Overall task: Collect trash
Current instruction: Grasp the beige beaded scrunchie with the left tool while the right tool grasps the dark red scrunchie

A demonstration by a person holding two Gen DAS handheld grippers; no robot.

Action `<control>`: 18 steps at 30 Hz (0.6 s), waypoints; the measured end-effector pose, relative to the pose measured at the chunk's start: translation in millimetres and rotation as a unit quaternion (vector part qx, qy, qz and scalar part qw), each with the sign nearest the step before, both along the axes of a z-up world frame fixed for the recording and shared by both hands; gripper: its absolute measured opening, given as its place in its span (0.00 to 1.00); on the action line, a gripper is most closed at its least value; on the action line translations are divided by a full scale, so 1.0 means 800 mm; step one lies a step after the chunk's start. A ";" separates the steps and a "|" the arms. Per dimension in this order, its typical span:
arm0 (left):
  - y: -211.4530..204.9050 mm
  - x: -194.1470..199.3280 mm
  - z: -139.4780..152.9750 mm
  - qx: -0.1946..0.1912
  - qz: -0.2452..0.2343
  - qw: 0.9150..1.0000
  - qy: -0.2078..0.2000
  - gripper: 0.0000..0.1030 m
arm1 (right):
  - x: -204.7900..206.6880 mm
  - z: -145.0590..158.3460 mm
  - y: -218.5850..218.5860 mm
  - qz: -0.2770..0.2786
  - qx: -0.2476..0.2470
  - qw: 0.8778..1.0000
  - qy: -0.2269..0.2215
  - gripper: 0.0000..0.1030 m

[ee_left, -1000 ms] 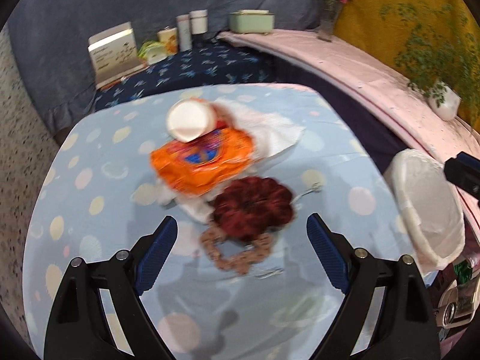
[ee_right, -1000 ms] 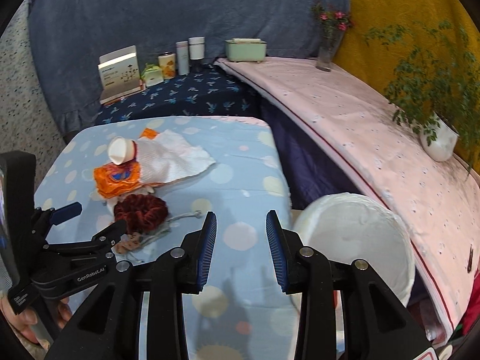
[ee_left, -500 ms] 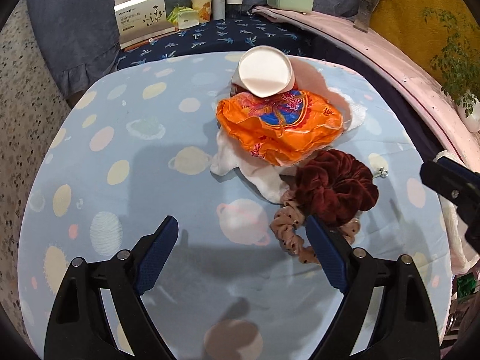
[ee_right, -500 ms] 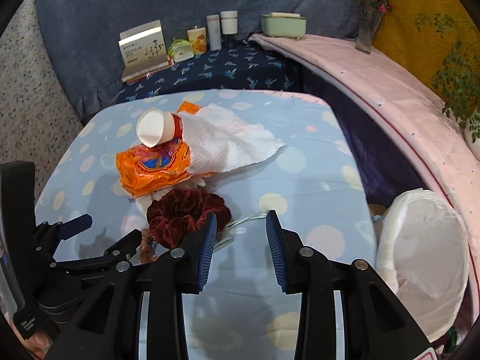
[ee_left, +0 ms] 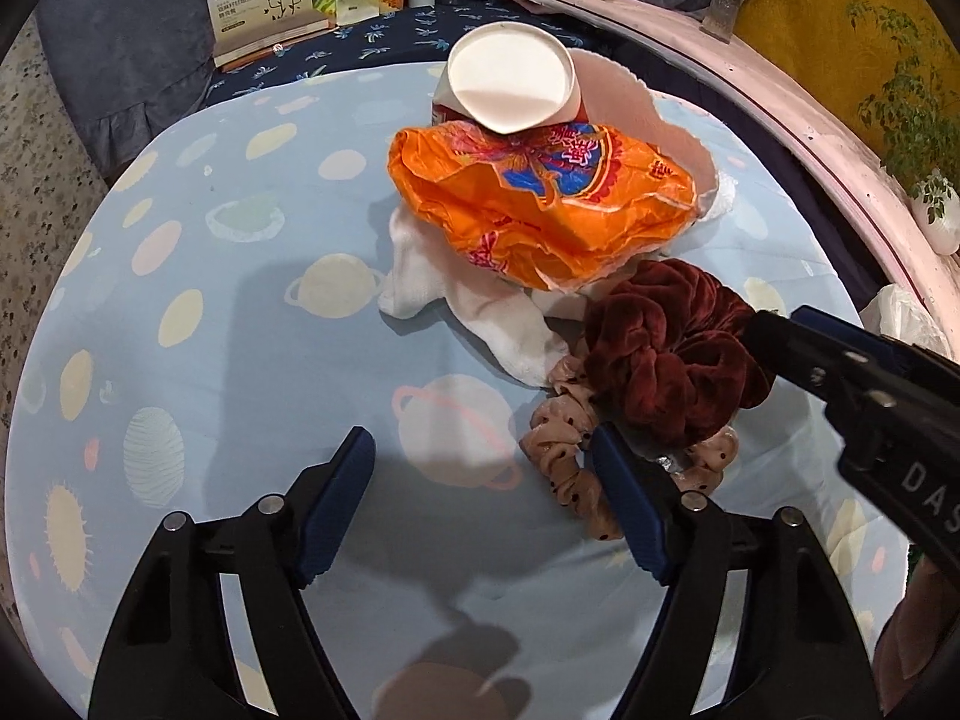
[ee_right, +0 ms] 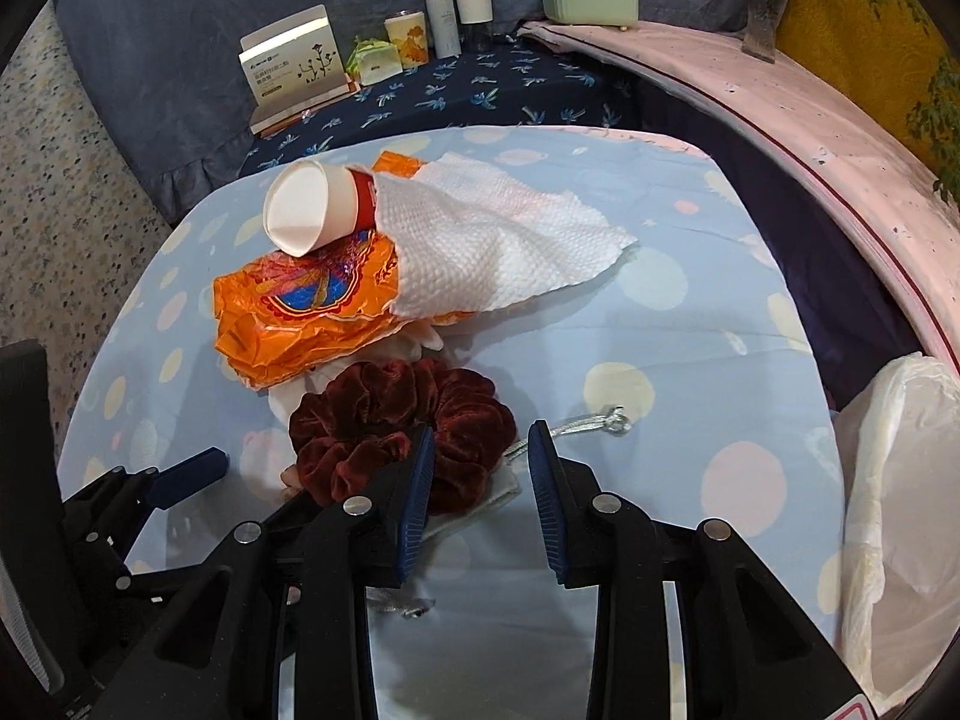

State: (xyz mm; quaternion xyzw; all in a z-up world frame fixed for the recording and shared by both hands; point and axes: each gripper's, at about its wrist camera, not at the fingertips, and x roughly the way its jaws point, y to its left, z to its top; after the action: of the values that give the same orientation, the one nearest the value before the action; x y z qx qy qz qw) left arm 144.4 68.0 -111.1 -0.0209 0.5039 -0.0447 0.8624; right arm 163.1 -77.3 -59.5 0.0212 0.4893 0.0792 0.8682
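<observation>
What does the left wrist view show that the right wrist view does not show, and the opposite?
Only the left wrist view shows clearly the beige dotted scrunchie, lying partly under the dark red one, and the white cloth under the wrapper.

Only the right wrist view shows the white paper towel spread over the cup, the silver cord, and most of the white trash bag beside the table.

Both show the paper cup, the orange wrapper, the dark red scrunchie, the left gripper and the right gripper, each with nothing between its jaws.

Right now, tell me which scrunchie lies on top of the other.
The dark red velvet scrunchie; it overlaps the tan polka-dot scrunchie, which lies flat on the cloth beneath it.
</observation>
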 end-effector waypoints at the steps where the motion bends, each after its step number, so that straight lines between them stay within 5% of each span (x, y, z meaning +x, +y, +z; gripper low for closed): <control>1: 0.000 0.000 -0.002 0.000 -0.001 1.000 0.001 0.69 | 0.001 -0.002 0.002 0.002 0.000 1.000 0.001 0.30; 8: -0.007 -0.002 -0.004 0.012 -0.010 1.000 -0.010 0.60 | 0.009 -0.018 0.013 0.017 -0.001 1.000 0.013 0.16; 11: -0.010 -0.003 -0.001 0.011 -0.016 1.000 -0.015 0.42 | 0.007 -0.017 0.015 0.025 -0.002 1.000 0.007 0.12; 13: -0.012 -0.004 0.001 0.006 -0.021 1.000 -0.015 0.20 | 0.005 -0.013 0.014 0.028 0.001 1.000 0.005 0.10; 18: -0.017 -0.009 0.003 -0.001 -0.029 0.999 -0.015 0.09 | -0.006 0.006 0.011 0.032 -0.004 0.999 -0.019 0.09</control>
State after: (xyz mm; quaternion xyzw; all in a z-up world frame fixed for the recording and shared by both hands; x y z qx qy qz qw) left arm 136.8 54.4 -109.1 -0.0062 0.4914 -0.0706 0.8681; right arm 158.1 -68.4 -54.5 0.0000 0.4736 0.1054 0.8744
